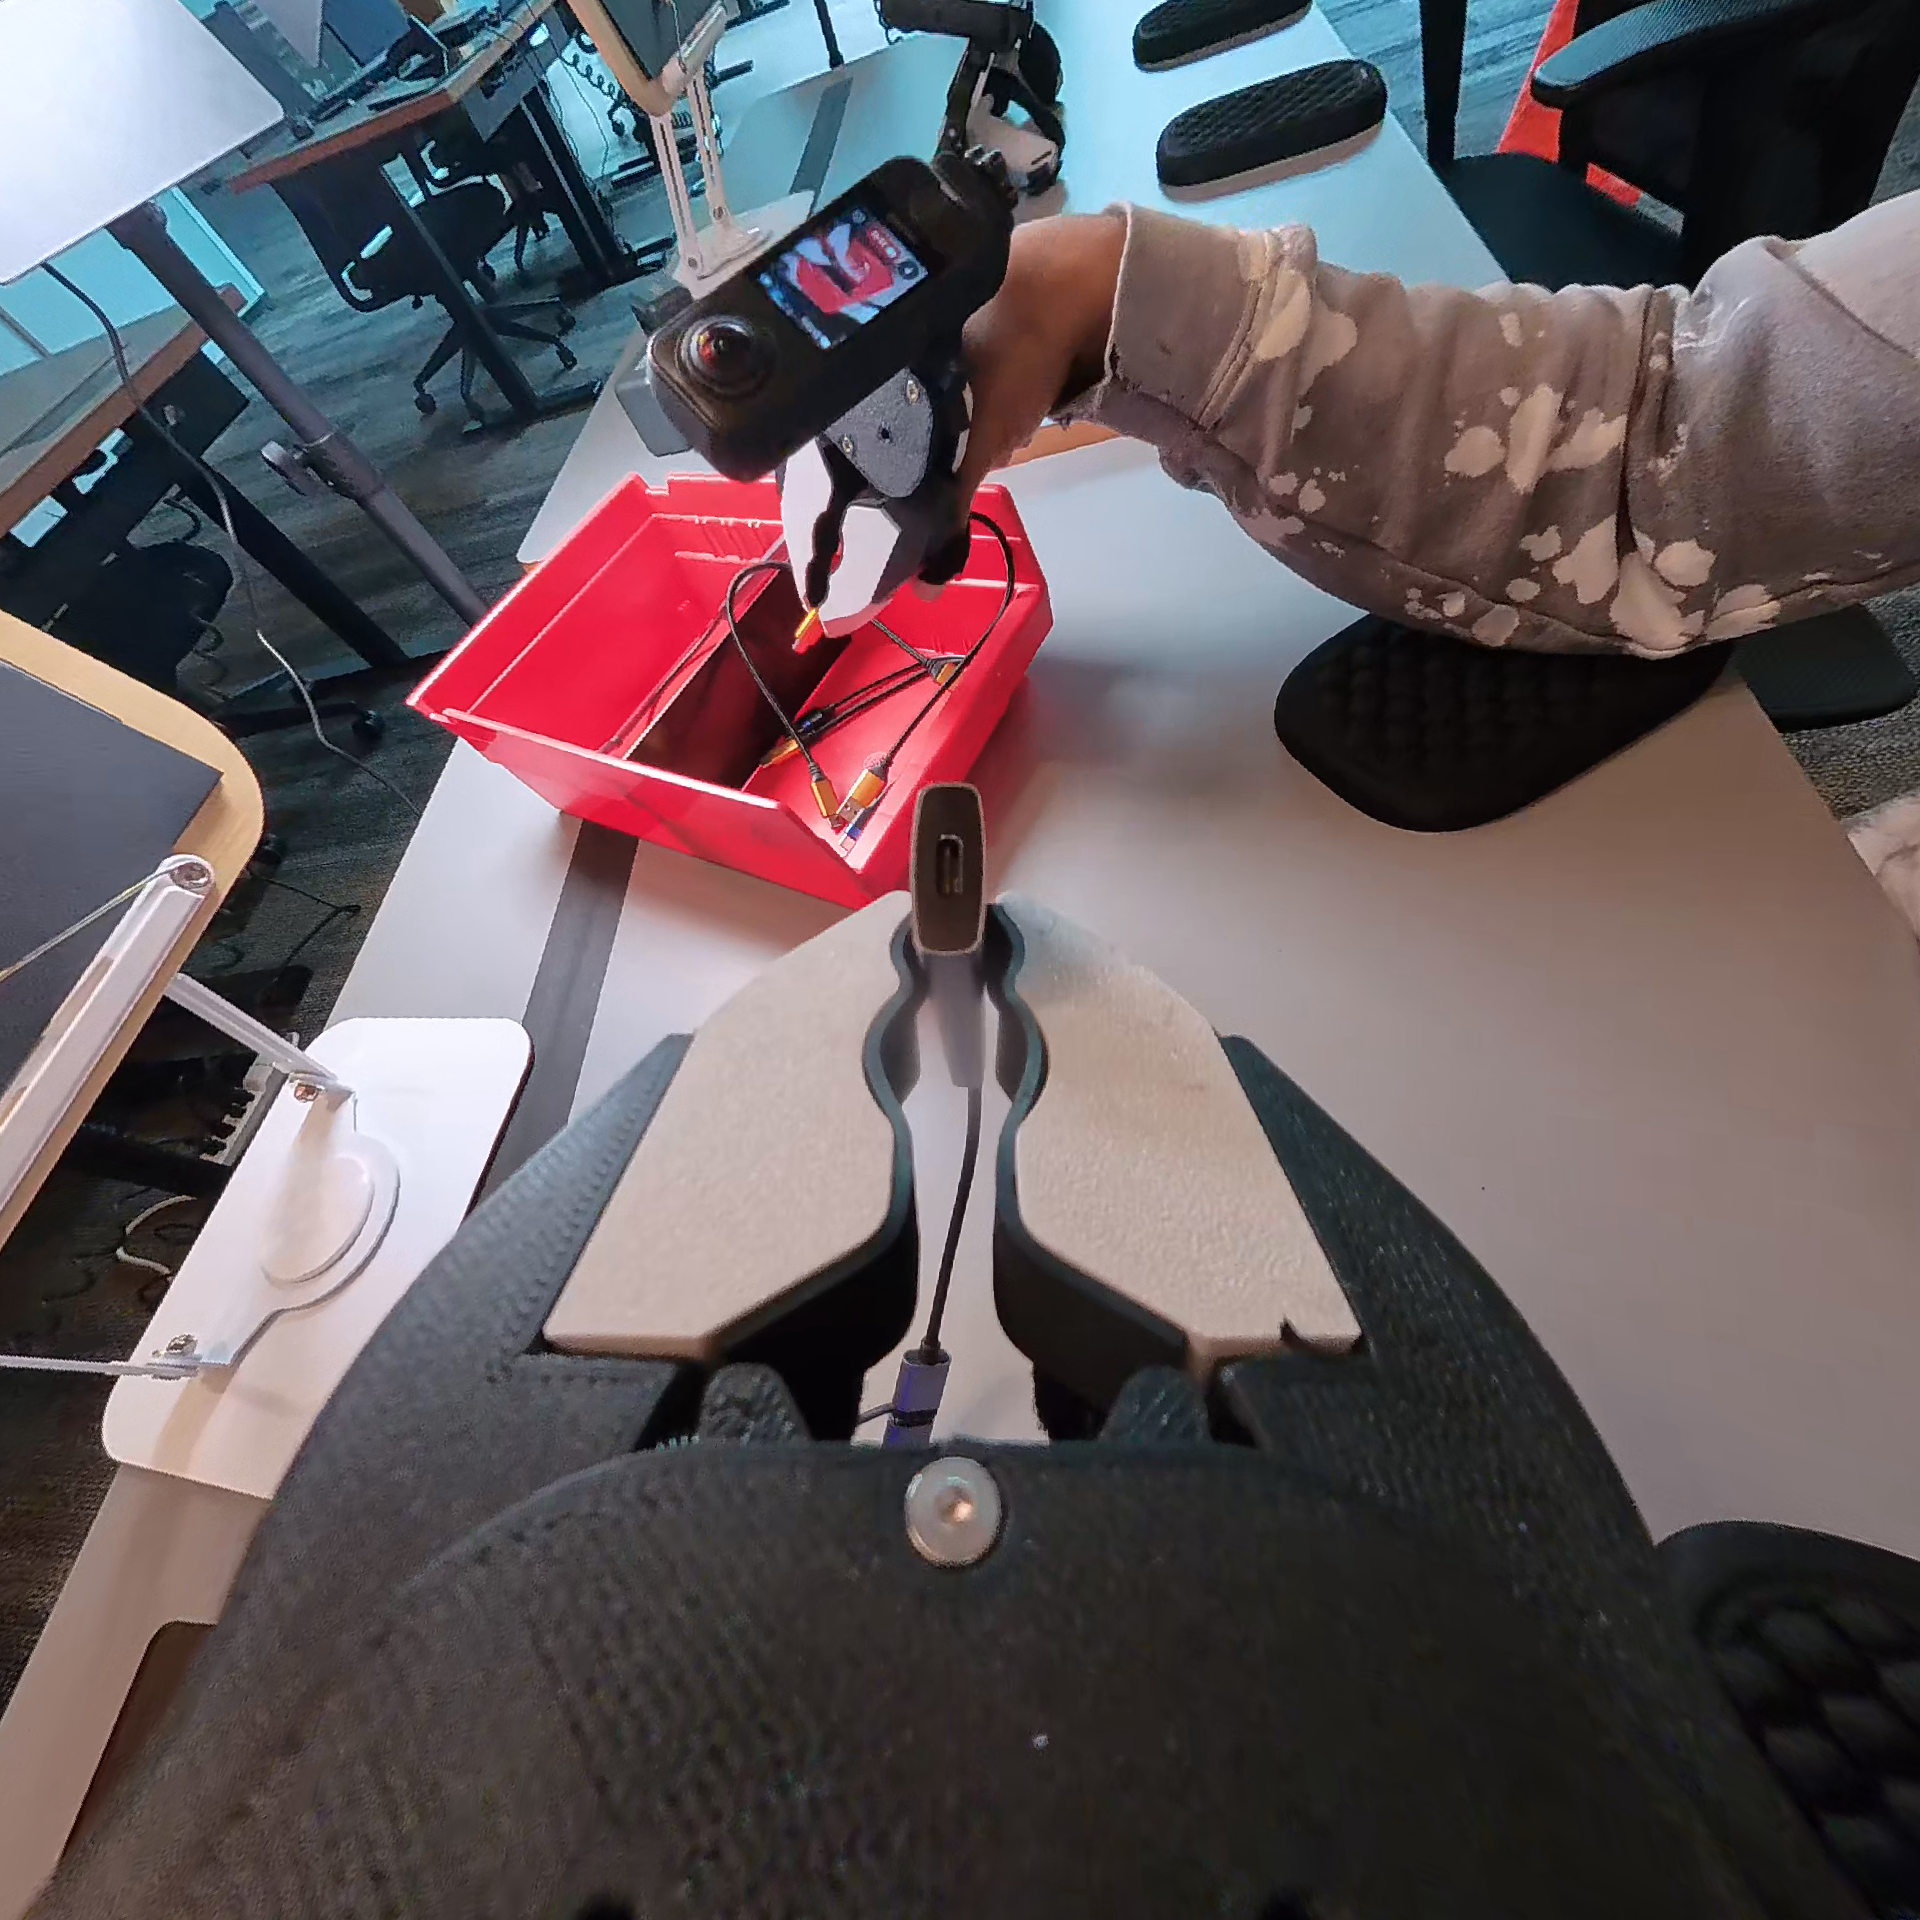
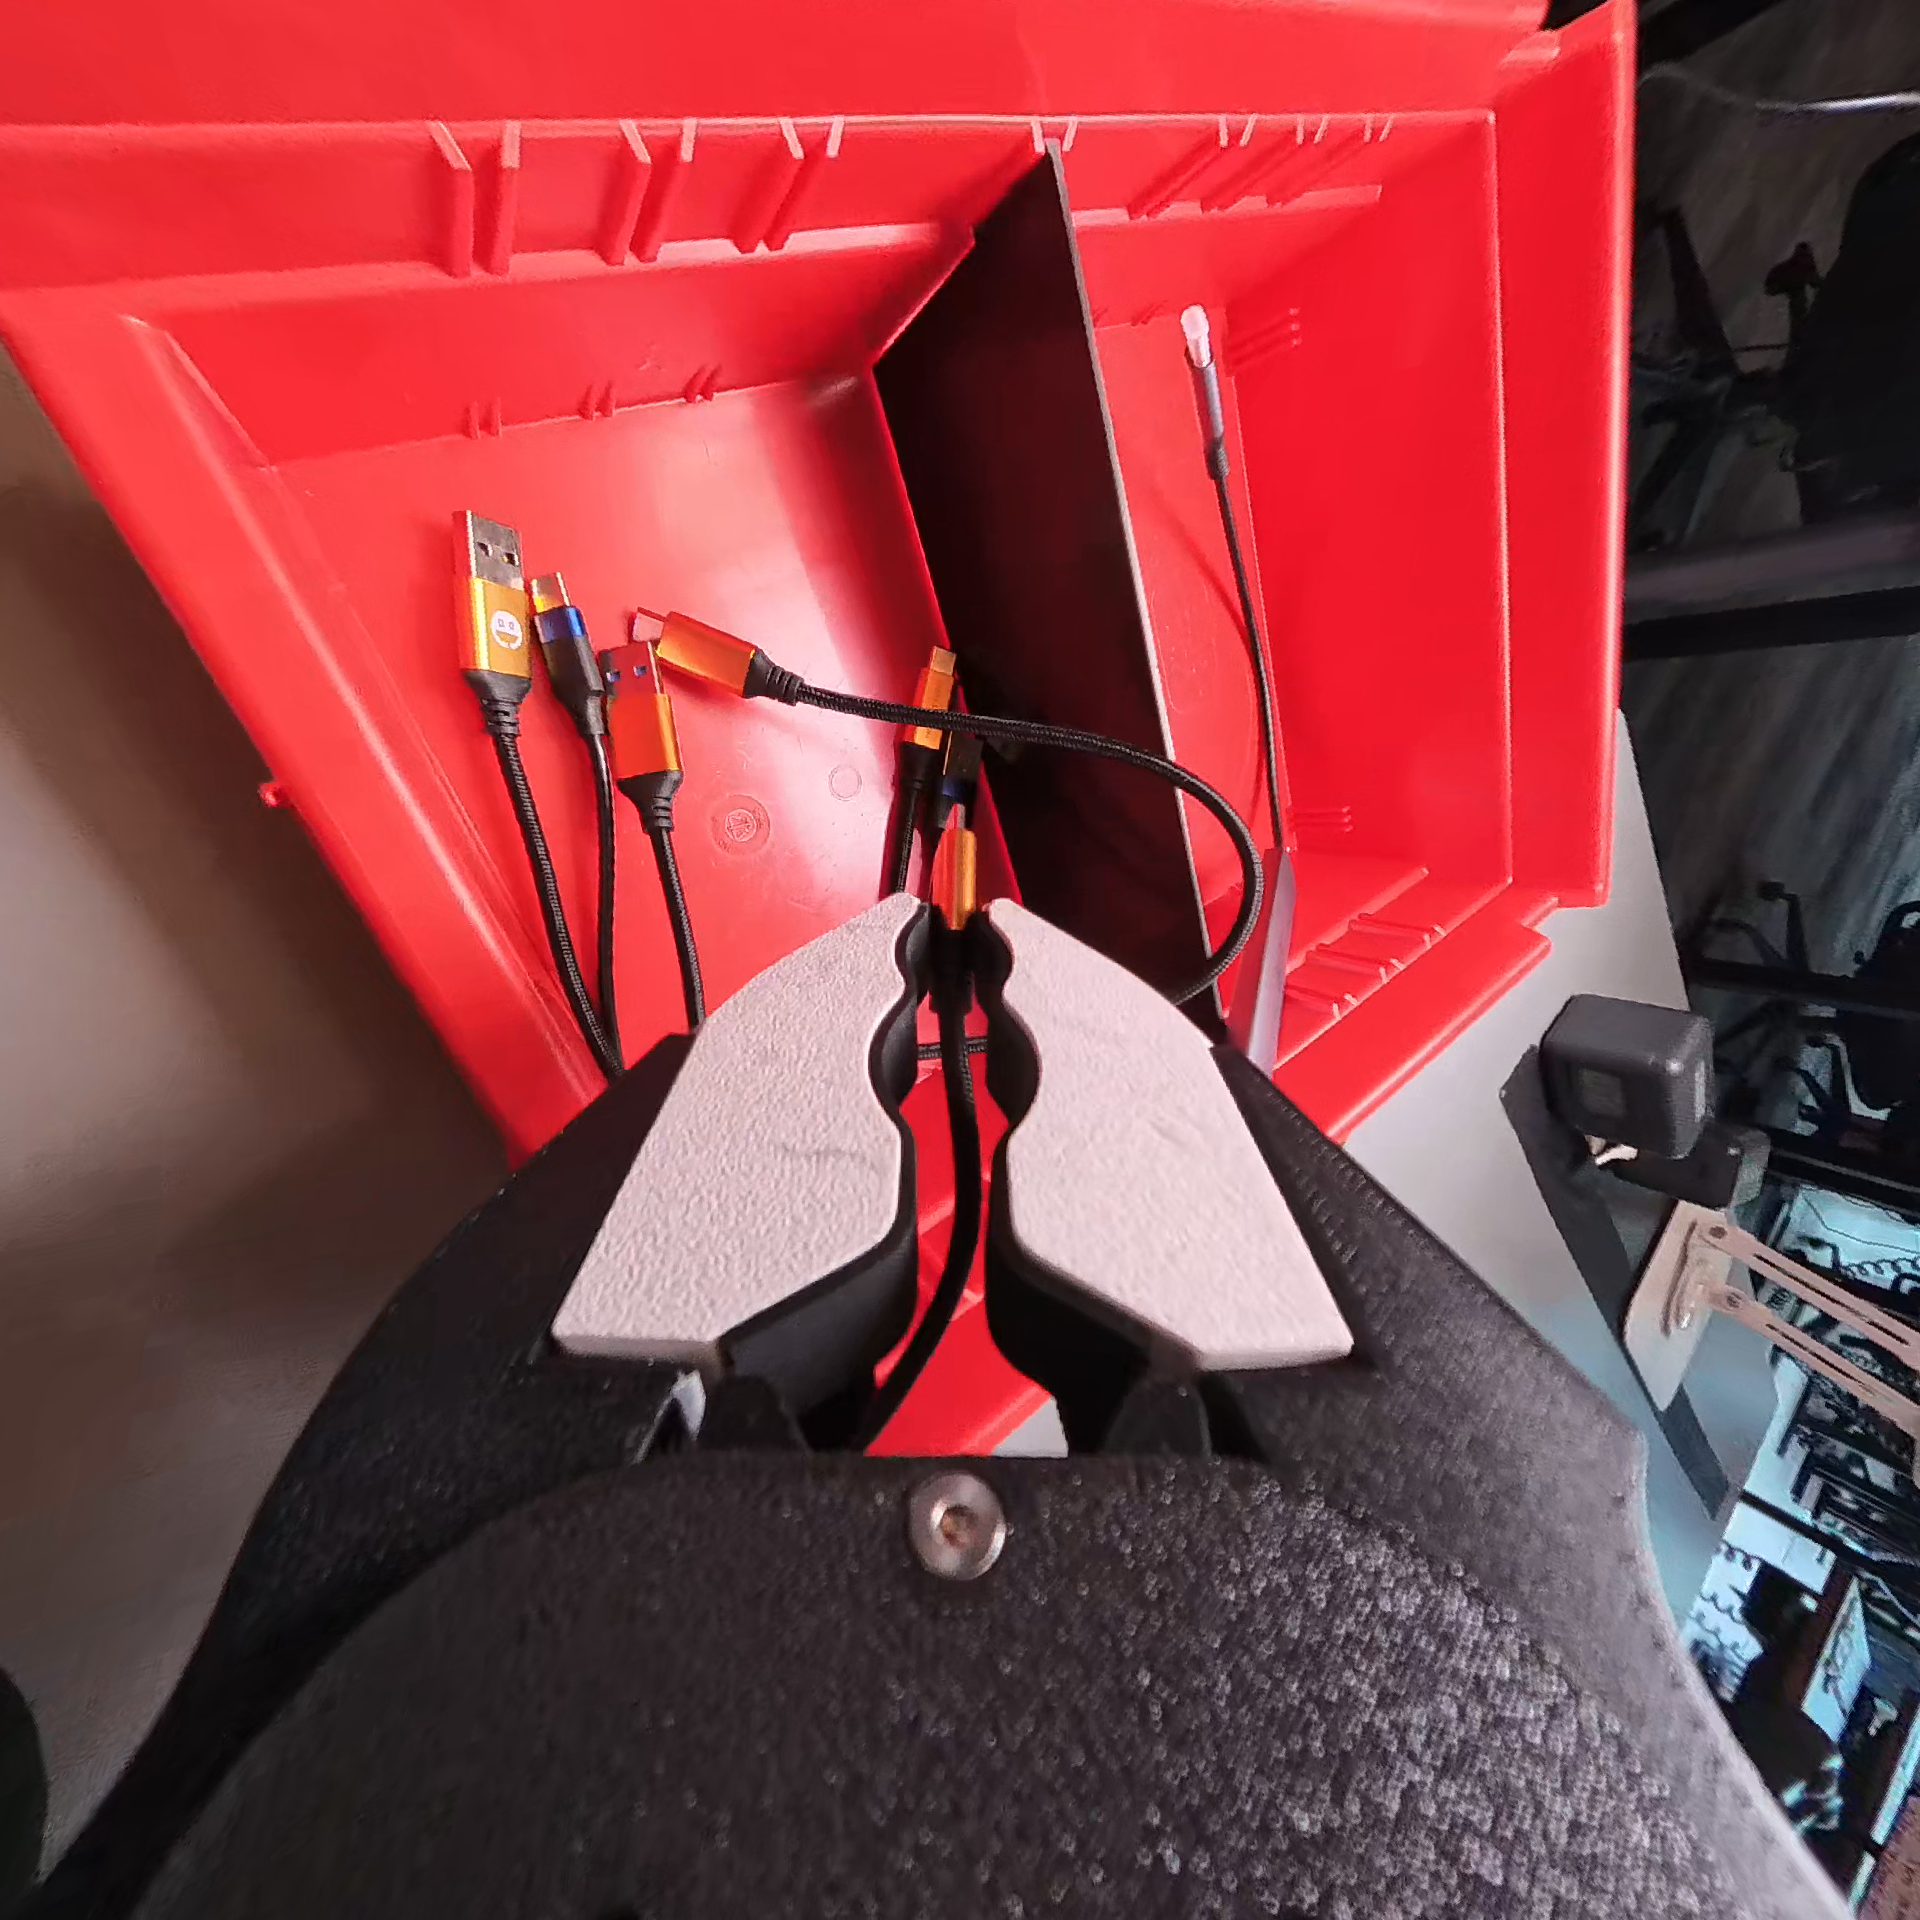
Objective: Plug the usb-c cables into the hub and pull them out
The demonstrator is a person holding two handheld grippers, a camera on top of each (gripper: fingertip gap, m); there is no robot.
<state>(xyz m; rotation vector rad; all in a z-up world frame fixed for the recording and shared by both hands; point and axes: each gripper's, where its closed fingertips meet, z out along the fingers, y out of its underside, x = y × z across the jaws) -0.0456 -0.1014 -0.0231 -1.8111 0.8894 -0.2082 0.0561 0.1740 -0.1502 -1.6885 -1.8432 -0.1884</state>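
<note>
Grey table [image 1: 1299, 1039]: right hand-held gripper [image 2: 956, 914] pinches orange usb-c plug [image 2: 954, 873] above red bin [image 2: 312, 416].

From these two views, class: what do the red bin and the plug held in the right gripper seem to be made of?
Red bin: looks like glossy moulded plastic, given its ribs and sheen. Plug in the right gripper: shell seems to be orange metal, perhaps anodised, with a satin gleam; its cable looks like black braided fabric.

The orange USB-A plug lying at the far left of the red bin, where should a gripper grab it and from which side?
Grip the orange USB-A plug across its orange metal shell, one finger on each long side, coming straight down from above. It lies flat on the red bin floor, and the blue-collared plug sits close on one side, so probably enter with a narrow opening.
</note>
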